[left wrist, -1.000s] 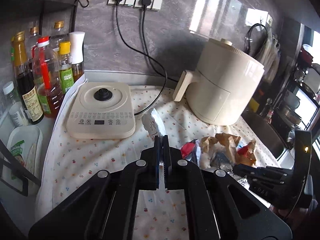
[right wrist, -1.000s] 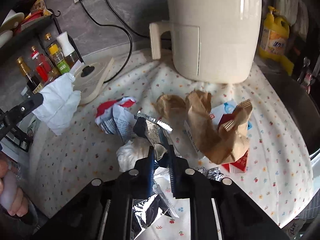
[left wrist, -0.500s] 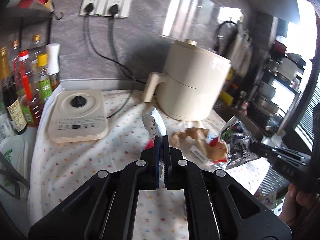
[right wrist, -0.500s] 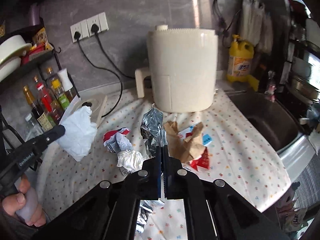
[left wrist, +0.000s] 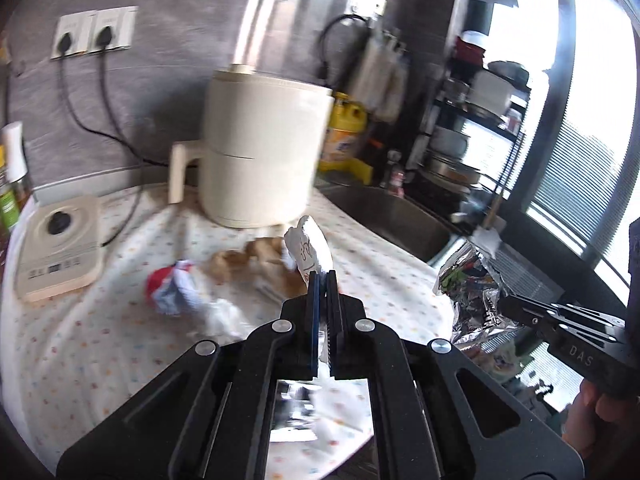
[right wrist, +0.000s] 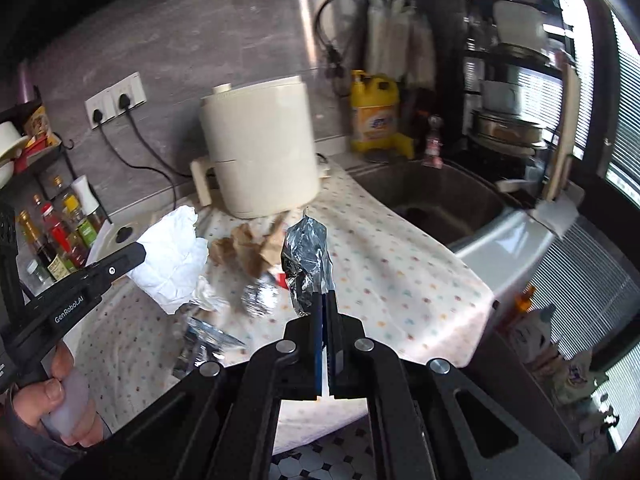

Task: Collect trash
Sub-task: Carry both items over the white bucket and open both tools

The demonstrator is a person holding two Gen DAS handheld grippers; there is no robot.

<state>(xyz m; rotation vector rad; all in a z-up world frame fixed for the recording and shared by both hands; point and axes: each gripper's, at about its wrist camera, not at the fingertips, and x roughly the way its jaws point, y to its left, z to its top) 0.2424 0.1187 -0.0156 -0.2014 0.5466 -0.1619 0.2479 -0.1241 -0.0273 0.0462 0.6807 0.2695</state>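
Two pieces lifted for the bin.
My left fingers (left wrist: 321,276) pinched a white tissue (left wrist: 310,247), my right fingers (right wrist: 325,295) crumpled foil wrapper (right wrist: 306,258), clear of the tabletop (right wrist: 400,268).

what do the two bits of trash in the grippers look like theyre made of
The wrapper in the right gripper looks like metallised foil film: shiny silver, sharply creased, mirror-like glints. The white wad in the left gripper looks like tissue or paper towel: matte, soft rumpled folds, no shine. In the left wrist view it shows faint printed marks, so it could be thin printed paper.
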